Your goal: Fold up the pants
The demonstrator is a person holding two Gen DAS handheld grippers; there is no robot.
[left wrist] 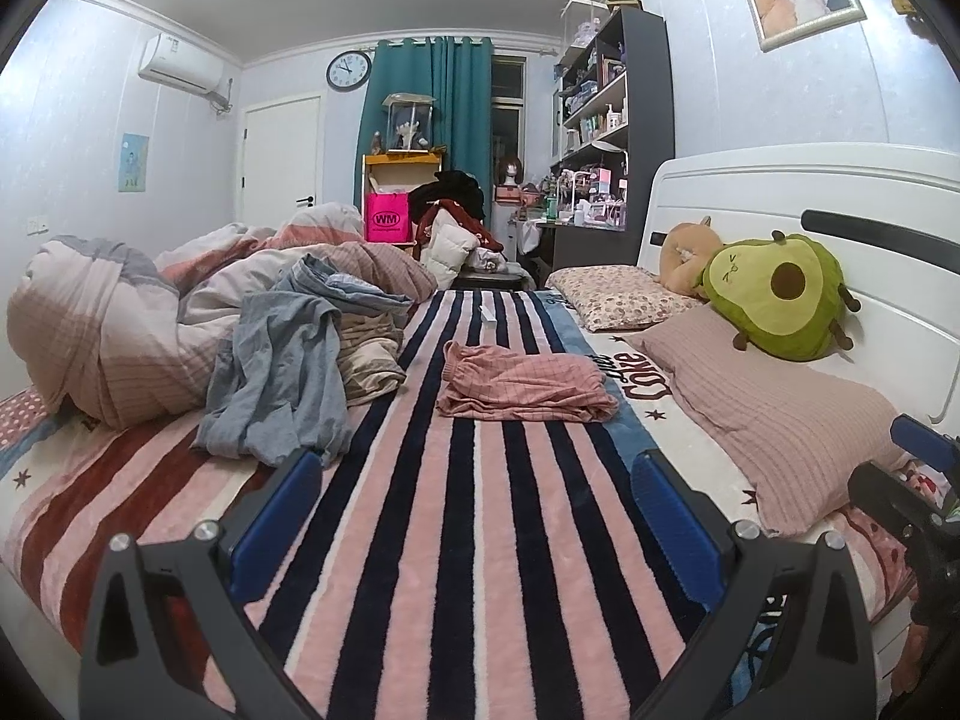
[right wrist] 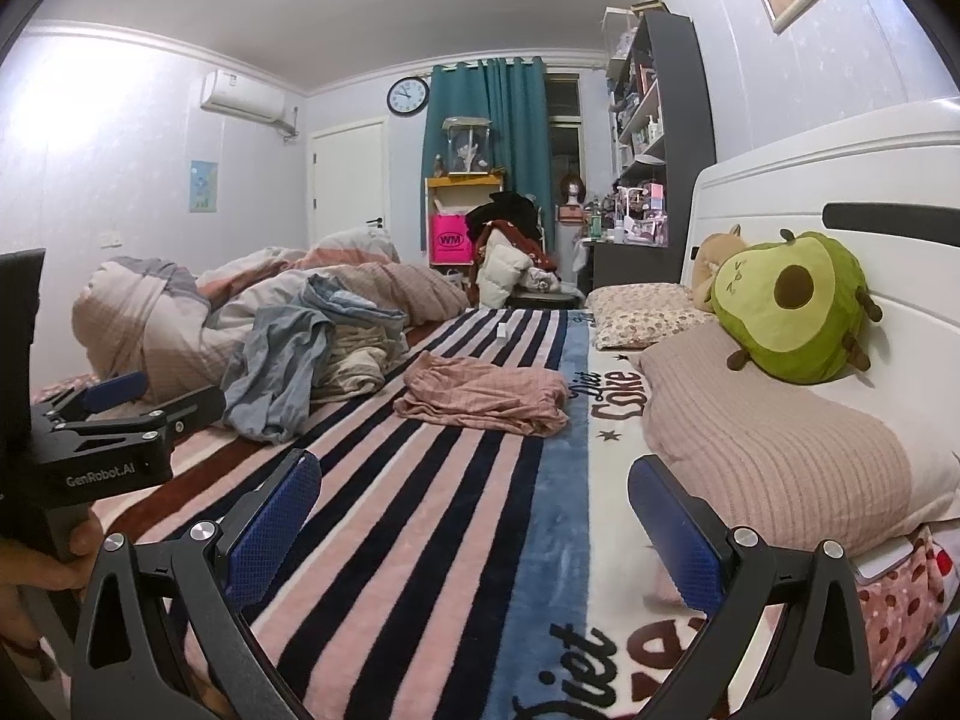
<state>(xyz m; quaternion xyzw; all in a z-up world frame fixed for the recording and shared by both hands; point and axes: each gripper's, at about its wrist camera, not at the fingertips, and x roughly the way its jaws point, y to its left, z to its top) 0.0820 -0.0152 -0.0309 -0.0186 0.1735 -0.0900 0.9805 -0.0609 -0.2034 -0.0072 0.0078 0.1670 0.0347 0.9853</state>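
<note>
"WM" on pink bag (left wrist: 387,218); "Coke" on blanket (right wrist: 618,396); "GenRobot.AI" on left hand-held gripper (right wrist: 114,396).

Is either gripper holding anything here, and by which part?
Nothing is held. The left gripper and right gripper are both open over the striped blanket; the pink checked pants lie untouched farther up the bed.

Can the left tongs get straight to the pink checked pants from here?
Probably yes: the left tongs are open and empty, and only bare striped blanket lies between them and the pink pants.

Pale walls, wall clock (left wrist: 348,70), teal curtain (left wrist: 433,97) by window, AC unit (left wrist: 181,65), white door (left wrist: 282,156), dark bookshelf (left wrist: 621,120), white headboard (left wrist: 798,192).
</note>
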